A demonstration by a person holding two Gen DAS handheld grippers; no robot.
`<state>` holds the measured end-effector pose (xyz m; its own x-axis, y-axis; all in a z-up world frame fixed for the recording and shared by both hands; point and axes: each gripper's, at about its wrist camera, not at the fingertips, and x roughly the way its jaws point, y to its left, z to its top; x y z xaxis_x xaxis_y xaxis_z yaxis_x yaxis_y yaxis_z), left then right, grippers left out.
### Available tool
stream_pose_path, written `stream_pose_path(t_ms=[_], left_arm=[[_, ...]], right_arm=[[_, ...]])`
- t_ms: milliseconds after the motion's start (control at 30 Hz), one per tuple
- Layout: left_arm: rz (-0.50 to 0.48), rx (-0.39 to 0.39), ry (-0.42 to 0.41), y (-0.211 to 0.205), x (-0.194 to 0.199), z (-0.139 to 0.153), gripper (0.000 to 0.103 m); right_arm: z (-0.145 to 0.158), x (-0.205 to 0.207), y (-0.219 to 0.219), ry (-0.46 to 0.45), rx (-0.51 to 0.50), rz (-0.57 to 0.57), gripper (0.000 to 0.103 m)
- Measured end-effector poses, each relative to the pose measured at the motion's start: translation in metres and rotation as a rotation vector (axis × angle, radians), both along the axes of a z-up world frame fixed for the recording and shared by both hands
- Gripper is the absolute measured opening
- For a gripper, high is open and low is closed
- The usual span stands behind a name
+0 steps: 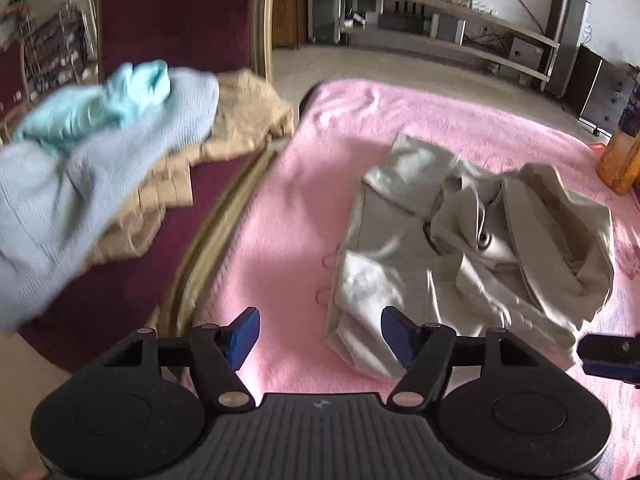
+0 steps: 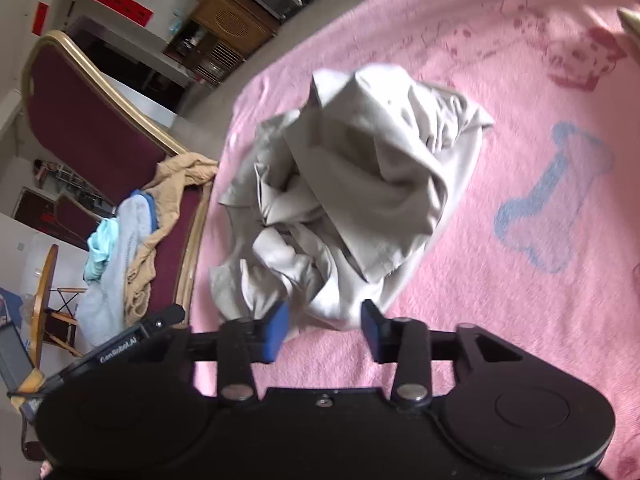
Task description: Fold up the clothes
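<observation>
While the crumpled pale grey hooded garment (image 1: pixel 472 236) lies in a heap on the fluffy pink blanket (image 1: pixel 304 216), both claws hang over it with their blue-padded jaws apart and nothing clamped between them. The left gripper (image 1: pixel 318 334) stands over bare pink blanket at the garment's near left edge; its right pad overlaps the lighter, whitish fold of the cloth in the picture, but whether it touches that fold cannot be told. The right gripper (image 2: pixel 325 330) sits at the near edge of the heap, with the lowest fold of grey cloth showing in the gap between its pads; the pads stand clear of it on either side, released rather than clenched. In the right wrist view the garment (image 2: pixel 352 184) bunches upward in loose folds, beside a blue bone print (image 2: pixel 548 200) on the blanket. To the left of the blanket, a maroon cushioned chair with a gold frame (image 1: pixel 168 12) carries a pile of other clothes: a light blue knit piece (image 1: pixel 80 184), a mint green cloth (image 1: pixel 116 100) on top of it and a tan garment (image 1: pixel 240 120) beneath. An orange bottle (image 1: pixel 620 152) stands at the blanket's far right edge.
</observation>
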<state>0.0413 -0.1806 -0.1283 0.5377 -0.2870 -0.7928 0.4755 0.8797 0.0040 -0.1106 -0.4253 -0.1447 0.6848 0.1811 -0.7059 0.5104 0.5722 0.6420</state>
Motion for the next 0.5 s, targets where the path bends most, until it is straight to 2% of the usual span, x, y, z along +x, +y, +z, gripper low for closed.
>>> stream_pose_path(t_ms=[100,167,233,267,300,400,500], left_arm=[[0.003,-0.017,0.048,0.005,0.002,-0.008,0.069],[-0.007,-0.038,0.050,0.007,0.000,-0.007,0.074],[-0.020,-0.061,0.054,0.009,-0.002,-0.006,0.074],[-0.021,-0.068,0.059,0.010,-0.001,-0.007,0.074],[-0.022,-0.074,0.064,0.011,-0.001,-0.007,0.074],[-0.010,-0.092,0.070,0.016,0.000,-0.006,0.074],[0.001,-0.129,0.076,0.023,0.002,-0.004,0.073]], right_arm=[[-0.013,0.013,0.003,0.041,0.050,-0.071,0.060],[-0.022,0.018,0.002,0.058,0.102,-0.142,0.060],[-0.029,0.022,0.003,0.074,0.117,-0.196,0.040],[-0.031,0.024,0.005,0.086,0.104,-0.207,0.012],[-0.030,0.027,0.009,0.101,0.066,-0.196,0.005],[-0.008,0.029,0.024,0.084,-0.129,-0.111,0.004],[0.045,0.022,0.034,-0.007,-0.330,-0.038,0.004]])
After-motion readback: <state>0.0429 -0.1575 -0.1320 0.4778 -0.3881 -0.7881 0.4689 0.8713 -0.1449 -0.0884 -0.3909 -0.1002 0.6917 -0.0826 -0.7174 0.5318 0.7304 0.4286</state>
